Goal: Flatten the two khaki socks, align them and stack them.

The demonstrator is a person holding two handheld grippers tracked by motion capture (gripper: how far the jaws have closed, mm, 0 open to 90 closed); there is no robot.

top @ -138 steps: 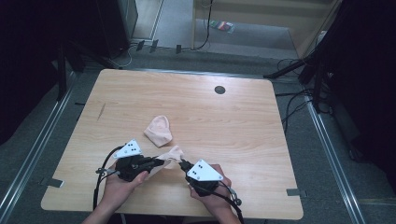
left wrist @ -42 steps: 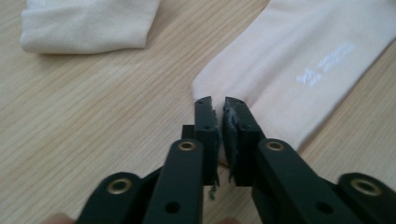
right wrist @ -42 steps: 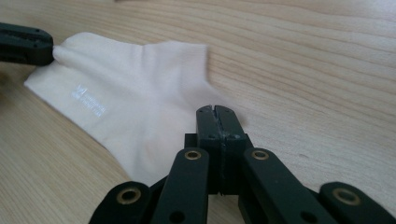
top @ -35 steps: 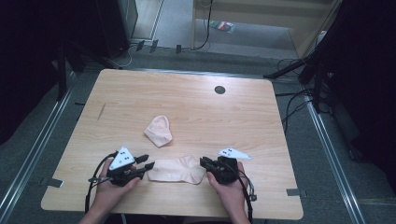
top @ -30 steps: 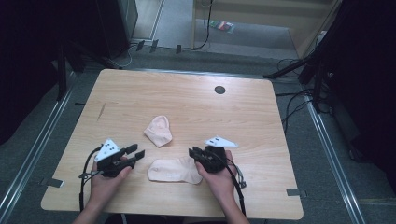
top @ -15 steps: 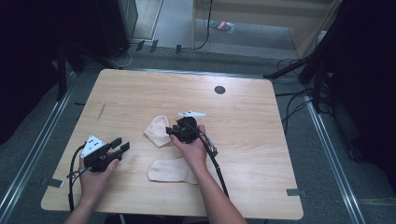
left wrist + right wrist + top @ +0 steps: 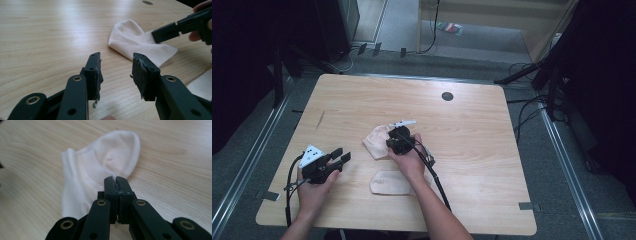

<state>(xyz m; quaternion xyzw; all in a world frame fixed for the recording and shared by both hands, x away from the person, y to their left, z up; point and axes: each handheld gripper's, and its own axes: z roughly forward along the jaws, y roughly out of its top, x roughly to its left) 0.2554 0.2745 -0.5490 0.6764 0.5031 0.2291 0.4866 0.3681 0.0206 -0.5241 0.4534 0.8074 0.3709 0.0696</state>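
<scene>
Two socks on the table, a gripper at each

We see one sock [image 7: 377,141] near the table's [image 7: 472,130] middle, the right gripper [image 7: 393,144] at its right edge; a second sock [image 7: 389,183] lies nearer us, just beside the right hand [image 7: 409,160]. The left gripper [image 7: 339,157] sits well left of both.

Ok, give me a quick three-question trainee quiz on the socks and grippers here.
1. How many socks lie on the table?
2. True or false: the left gripper is shut on a sock.
3. Which sock does the right gripper pinch: A, the far sock, or B, the near sock?
Key: 1, two. 2, false: it is open over bare wood. 3, A.
</scene>
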